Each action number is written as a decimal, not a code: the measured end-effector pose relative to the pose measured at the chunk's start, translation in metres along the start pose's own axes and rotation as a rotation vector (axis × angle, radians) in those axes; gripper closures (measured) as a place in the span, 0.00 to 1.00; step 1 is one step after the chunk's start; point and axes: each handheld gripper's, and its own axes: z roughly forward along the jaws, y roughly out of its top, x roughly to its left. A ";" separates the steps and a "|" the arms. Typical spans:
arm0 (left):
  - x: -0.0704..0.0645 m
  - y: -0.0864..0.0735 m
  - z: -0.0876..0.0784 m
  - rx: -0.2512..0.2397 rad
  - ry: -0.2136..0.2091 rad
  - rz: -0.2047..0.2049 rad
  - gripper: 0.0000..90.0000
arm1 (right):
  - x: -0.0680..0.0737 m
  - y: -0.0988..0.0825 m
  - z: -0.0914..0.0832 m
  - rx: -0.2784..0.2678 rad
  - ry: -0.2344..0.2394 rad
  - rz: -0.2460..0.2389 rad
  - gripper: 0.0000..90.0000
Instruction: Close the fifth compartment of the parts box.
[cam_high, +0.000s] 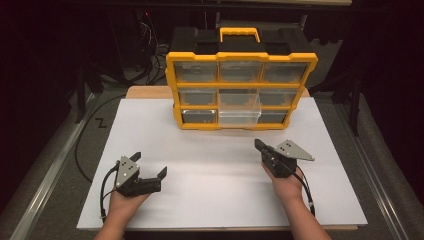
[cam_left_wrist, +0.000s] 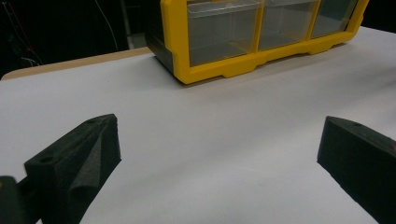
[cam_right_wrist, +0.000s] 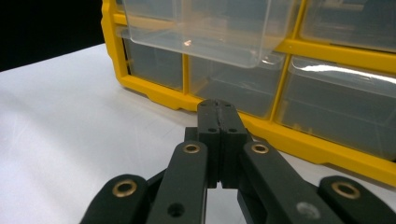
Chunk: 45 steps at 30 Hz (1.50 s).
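High view: a yellow drawer organizer (cam_high: 241, 90) stands at the back of the white worktop (cam_high: 215, 170), its middle clear drawer (cam_high: 240, 111) pulled out. Left gripper view: the left gripper (cam_left_wrist: 219, 154) gapes wide, empty. Right gripper view: the right gripper (cam_right_wrist: 218, 106) is pressed closed, empty, near the drawer (cam_right_wrist: 205, 32).

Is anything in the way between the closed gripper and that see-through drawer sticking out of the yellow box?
Nothing visible. The right gripper, jaws shut and empty, points at the pulled-out drawer in the yellow organizer, with just bare white table between them. The left gripper rests open, far to the side.
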 end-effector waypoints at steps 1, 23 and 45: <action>0.000 0.000 0.000 0.000 0.000 0.000 0.00 | 0.001 0.001 0.000 -0.002 0.000 0.002 1.00; 0.000 0.000 0.000 -0.008 -0.009 -0.007 0.00 | 0.018 0.027 0.022 -0.046 0.010 0.010 1.00; 0.001 0.000 0.000 -0.010 -0.010 -0.006 0.00 | 0.022 0.056 0.028 -0.055 -0.028 -0.008 1.00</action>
